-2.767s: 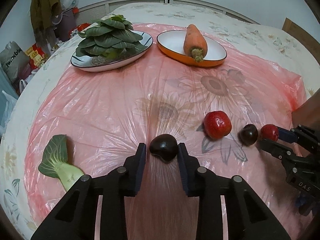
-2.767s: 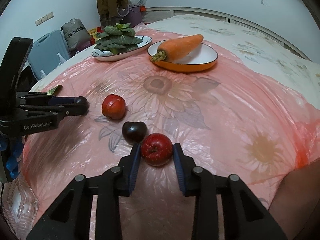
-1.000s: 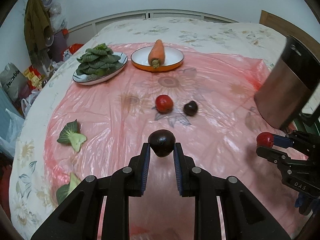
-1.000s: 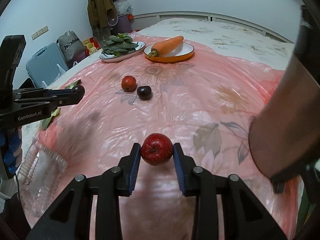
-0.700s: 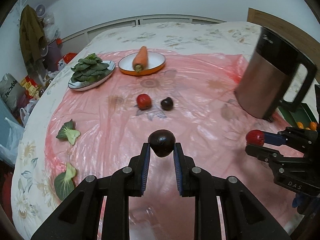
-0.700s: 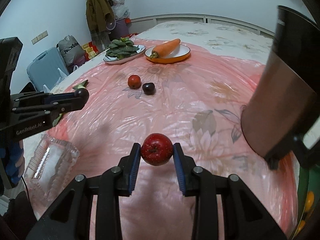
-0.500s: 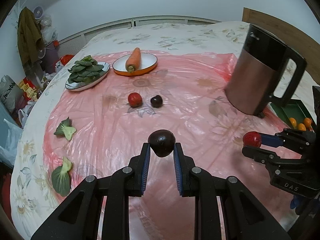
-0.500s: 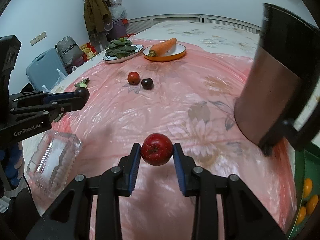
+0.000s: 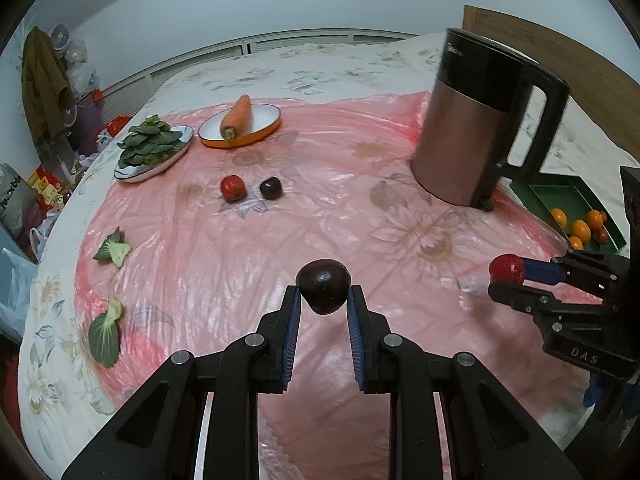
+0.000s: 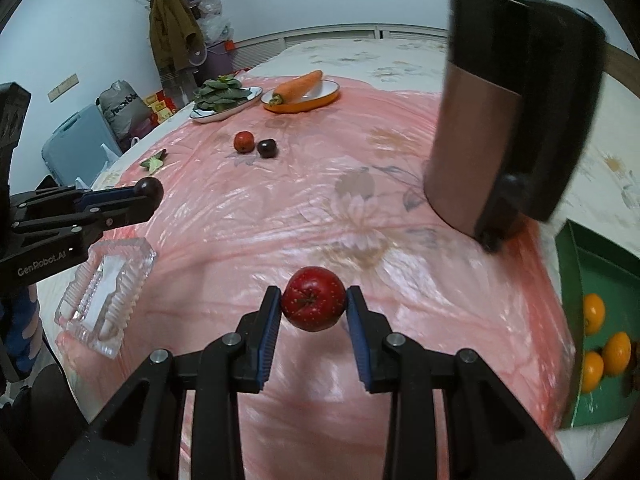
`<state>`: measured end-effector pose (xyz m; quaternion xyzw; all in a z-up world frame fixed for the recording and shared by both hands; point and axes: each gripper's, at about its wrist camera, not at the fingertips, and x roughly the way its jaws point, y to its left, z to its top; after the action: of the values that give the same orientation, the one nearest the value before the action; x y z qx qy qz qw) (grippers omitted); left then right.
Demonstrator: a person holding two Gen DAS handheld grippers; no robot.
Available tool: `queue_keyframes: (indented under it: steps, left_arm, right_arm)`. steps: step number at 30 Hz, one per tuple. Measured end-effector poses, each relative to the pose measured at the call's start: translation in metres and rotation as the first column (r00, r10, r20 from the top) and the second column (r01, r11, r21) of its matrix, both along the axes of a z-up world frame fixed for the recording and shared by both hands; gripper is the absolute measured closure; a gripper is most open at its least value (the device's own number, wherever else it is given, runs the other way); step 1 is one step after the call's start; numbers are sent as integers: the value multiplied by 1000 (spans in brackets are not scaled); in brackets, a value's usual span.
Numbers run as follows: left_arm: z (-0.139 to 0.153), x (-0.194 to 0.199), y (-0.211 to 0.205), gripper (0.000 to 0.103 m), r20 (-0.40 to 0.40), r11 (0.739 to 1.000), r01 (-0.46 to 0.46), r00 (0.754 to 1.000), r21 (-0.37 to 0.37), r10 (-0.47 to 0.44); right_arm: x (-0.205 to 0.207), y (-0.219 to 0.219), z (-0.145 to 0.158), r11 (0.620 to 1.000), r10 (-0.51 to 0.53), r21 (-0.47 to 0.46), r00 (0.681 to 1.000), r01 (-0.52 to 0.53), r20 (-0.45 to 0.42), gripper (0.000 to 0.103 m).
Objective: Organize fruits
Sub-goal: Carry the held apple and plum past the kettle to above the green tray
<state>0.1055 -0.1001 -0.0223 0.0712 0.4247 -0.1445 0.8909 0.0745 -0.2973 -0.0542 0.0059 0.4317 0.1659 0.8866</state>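
The dark plum (image 9: 323, 291) is sitting clamped between the pads of my left gripper (image 9: 322, 312) at the lower middle of the left wrist frame, lifted clear of the pink plastic sheet (image 9: 240, 256). My right gripper (image 10: 313, 312) is squeezing the red fruit (image 10: 313, 298) the same way, low in the middle of its own frame, stem end facing the camera. Both fruits are hanging in the air above the sheet.

I am judging that the green tray (image 10: 592, 264) at the right edge of the right wrist frame is where these belong, since orange fruits (image 10: 593, 308) are already lying in it. To do this carry well, I am thinking of keeping both grips firm but not crushing, as the fruits are round and could roll out of flat pads. The kettle (image 9: 476, 120) is standing in the upper right of the left wrist frame, near the tray's far end, so I should be swinging in on the near side of it. The right gripper is nearer the tray and should go in first, lowering until the fruit is touching the tray floor in a bare spot beside the oranges before the pads part; dropping from height could set it rolling.

Another red fruit (image 9: 232, 187) and a dark one (image 9: 270, 188) are waiting side by side at the upper middle-left.
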Motion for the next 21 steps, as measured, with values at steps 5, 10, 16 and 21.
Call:
queue_keyframes:
  steps: [5, 10, 16, 21]
  left_arm:
    - [0, -9, -17, 83, -6, 1000, 27, 1000, 4, -27]
    - [1, -17, -38, 83, -7, 998, 58, 998, 10, -58]
    - [3, -28, -65, 83, -6, 995, 100, 995, 19, -100]
    - [6, -36, -84, 83, -3, 991, 131, 991, 24, -131]
  right_arm:
    - [-14, -21, -2, 999, -36, 4, 999, 36, -2, 62]
    - [-27, -44, -4, 997, -73, 9, 997, 73, -4, 62]
    - [-41, -72, -4, 993, -116, 13, 993, 116, 0, 62]
    - [-52, -95, -3, 987, -159, 20, 987, 158, 11, 62]
